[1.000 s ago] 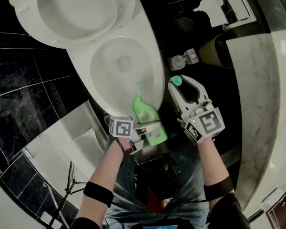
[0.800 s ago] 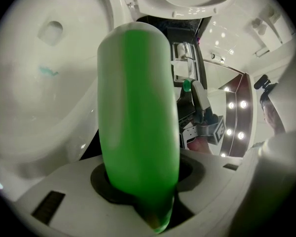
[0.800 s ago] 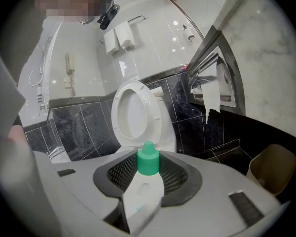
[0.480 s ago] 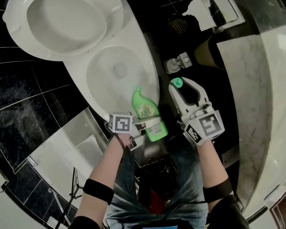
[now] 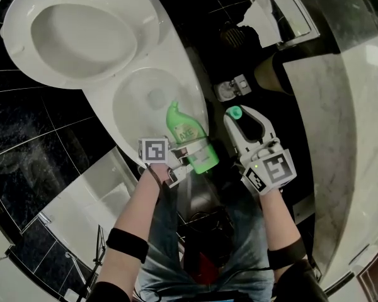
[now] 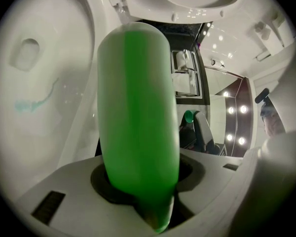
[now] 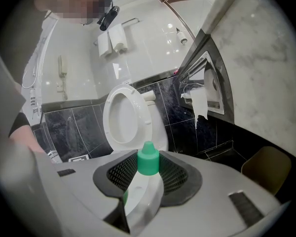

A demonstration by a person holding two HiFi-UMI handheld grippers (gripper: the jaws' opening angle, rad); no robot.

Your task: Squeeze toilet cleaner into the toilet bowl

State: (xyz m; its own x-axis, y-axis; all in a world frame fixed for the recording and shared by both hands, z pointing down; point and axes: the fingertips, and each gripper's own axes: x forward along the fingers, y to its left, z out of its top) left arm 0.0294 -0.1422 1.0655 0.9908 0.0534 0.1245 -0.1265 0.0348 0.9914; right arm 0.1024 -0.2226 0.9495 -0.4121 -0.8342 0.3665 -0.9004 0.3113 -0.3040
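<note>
My left gripper (image 5: 192, 154) is shut on the lower body of a green toilet cleaner bottle (image 5: 188, 136) with its cap off. The bottle lies nearly level, and its nozzle reaches over the near rim of the white toilet bowl (image 5: 138, 99). It fills the left gripper view as the bottle (image 6: 138, 117), with the bowl wall (image 6: 44, 58) behind bearing a thin blue-green streak of cleaner (image 6: 34, 100). To the right of the toilet, my right gripper (image 5: 241, 115) is shut on the green cap (image 5: 235, 112). That cap (image 7: 148, 159) stands upright between its jaws.
The seat and lid (image 5: 75, 30) stand raised behind the bowl. A marble counter (image 5: 346, 143) runs down the right side. A recessed paper holder (image 7: 204, 95) and a brown bin (image 7: 266, 172) are on the dark tiled wall and floor. A white ledge (image 5: 94, 194) lies at the lower left.
My left gripper has carried the bottle forward, from the bowl's near rim to further over the bowl. The right gripper with the cap has barely shifted.
</note>
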